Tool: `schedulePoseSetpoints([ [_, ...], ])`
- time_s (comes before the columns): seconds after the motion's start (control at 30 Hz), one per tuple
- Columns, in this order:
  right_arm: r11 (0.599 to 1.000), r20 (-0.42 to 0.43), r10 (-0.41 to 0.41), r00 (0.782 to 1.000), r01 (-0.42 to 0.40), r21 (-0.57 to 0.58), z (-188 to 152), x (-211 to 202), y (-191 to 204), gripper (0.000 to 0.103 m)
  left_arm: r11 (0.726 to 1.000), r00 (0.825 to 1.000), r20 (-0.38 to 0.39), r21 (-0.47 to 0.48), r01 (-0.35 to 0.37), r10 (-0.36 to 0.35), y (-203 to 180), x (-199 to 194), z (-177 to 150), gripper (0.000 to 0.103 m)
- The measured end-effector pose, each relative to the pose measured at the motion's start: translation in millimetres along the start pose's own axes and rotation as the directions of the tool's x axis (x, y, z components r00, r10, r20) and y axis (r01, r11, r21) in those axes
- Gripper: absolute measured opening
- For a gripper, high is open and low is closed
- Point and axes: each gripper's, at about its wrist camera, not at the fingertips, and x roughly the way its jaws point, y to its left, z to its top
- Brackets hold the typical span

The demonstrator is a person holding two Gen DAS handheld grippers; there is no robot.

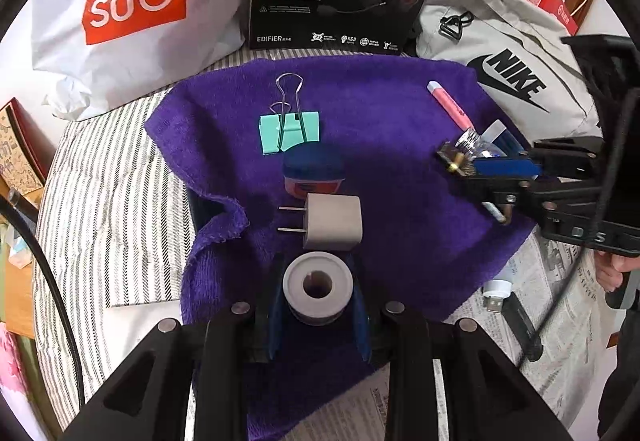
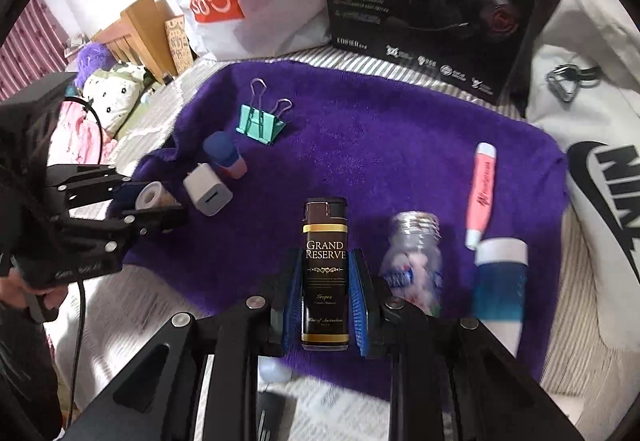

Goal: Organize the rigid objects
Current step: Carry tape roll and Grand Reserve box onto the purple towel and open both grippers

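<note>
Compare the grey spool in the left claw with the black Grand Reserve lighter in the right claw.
The round grey plastic spool is squat with a centre hole; the black rectangular Grand Reserve lighter is tall, slim and gold-lettered. The spool is plain; the lighter carries a label. Both are clamped between blue pads above the purple towel.

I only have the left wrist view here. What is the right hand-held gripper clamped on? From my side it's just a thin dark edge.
Observer: The right hand-held gripper is shut on a flat black lighter with gold bands, labelled Grand Reserve.
Operator: And the clear thing half hidden behind it?
Observer: A clear plastic bottle lying on the purple towel, cap off, threaded neck pointing away from the right wrist camera, outside the gripper's fingers.
Operator: Does the white charger have a port?
Observer: Yes, the white charger shows one slot-shaped port on the end facing the right wrist camera.
</note>
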Motion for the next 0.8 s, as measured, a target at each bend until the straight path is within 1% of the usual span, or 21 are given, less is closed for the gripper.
schedulePoseSetpoints([
  [0.13,0.999,-0.019,-0.037,0.999,0.037,-0.005,3.7,14.0,-2.4,0.023,1.000,1.000,0.006,0.006,0.001,-0.001,-0.3,1.4,3.4,0.027],
  [0.33,0.998,-0.023,-0.057,0.998,0.057,-0.012,10.8,22.6,-5.1,0.023,1.000,1.000,0.006,0.024,-0.006,0.006,-0.3,6.6,5.5,0.027],
  [0.5,0.998,-0.022,-0.066,0.998,0.066,-0.020,15.0,26.5,-5.3,0.023,0.998,1.000,-0.001,0.054,-0.029,0.029,-3.2,11.0,5.8,0.027],
  [0.53,0.998,-0.021,-0.066,0.998,0.065,-0.021,15.2,26.7,-5.5,0.023,0.998,1.000,-0.002,0.055,-0.030,0.030,-2.9,10.8,5.5,0.027],
  [0.57,0.998,-0.021,-0.065,0.998,0.064,-0.022,15.4,27.0,-6.0,0.023,0.998,1.000,0.012,0.066,-0.017,0.017,-2.5,10.9,5.5,0.027],
  [0.8,0.997,-0.006,-0.064,0.998,0.064,-0.052,14.2,27.9,-5.9,0.024,0.996,0.999,0.024,0.082,-0.026,0.024,-4.0,11.3,2.8,0.028],
])
